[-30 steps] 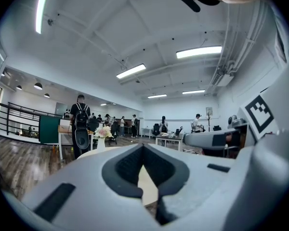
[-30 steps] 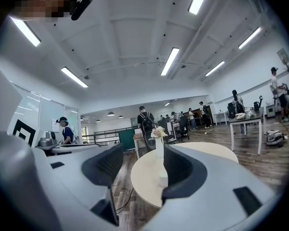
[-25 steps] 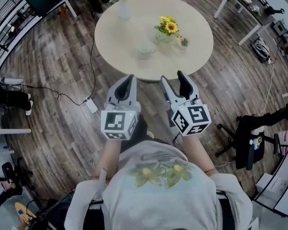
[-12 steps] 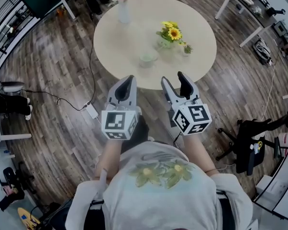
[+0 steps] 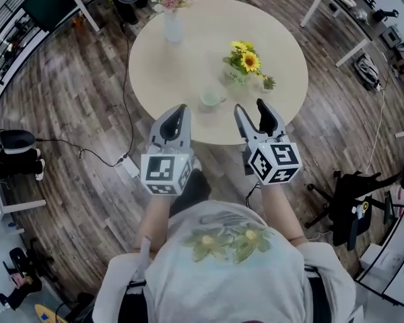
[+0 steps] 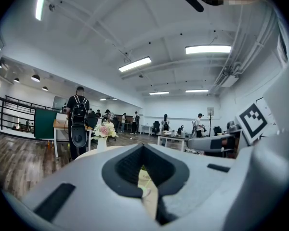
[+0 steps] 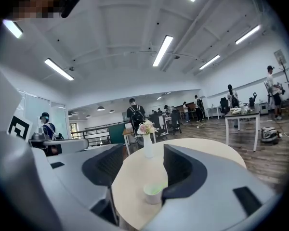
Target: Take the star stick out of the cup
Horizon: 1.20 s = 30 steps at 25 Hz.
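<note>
Pale-green cup [image 5: 210, 99] stood near the front edge of the round table [image 5: 188, 52], just ahead of both grippers and touched by neither; any star stick in it was too small to make out. On the left gripper [image 5: 177, 111] the jaws were pressed together on nothing, while the right gripper [image 5: 250, 110] held its jaws spread, the cup showing in the gap in its own view
</note>
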Each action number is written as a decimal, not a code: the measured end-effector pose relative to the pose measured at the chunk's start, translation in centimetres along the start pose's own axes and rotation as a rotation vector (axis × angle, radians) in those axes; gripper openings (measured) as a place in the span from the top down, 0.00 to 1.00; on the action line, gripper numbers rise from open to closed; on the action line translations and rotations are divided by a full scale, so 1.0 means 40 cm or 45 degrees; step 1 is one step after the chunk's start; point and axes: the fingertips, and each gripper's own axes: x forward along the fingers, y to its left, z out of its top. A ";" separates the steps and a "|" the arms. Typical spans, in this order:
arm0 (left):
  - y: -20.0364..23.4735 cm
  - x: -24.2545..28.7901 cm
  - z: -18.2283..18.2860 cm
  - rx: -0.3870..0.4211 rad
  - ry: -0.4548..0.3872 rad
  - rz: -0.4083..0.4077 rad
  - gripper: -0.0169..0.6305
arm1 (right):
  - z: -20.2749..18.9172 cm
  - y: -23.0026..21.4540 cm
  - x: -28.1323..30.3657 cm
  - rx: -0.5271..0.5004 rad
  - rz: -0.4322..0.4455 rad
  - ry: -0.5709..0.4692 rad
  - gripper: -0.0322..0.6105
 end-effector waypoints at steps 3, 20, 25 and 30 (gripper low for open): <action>0.040 0.041 -0.004 -0.007 0.014 -0.013 0.97 | 0.000 -0.023 0.046 0.010 -0.037 0.014 0.56; 0.153 0.233 -0.010 -0.021 0.074 -0.120 0.97 | -0.065 -0.129 0.203 0.035 -0.223 0.125 0.56; 0.179 0.278 -0.018 -0.012 0.098 -0.155 0.97 | -0.115 -0.168 0.248 0.114 -0.262 0.165 0.56; 0.220 0.303 -0.045 -0.015 0.134 -0.164 0.97 | -0.188 -0.206 0.275 0.197 -0.298 0.225 0.56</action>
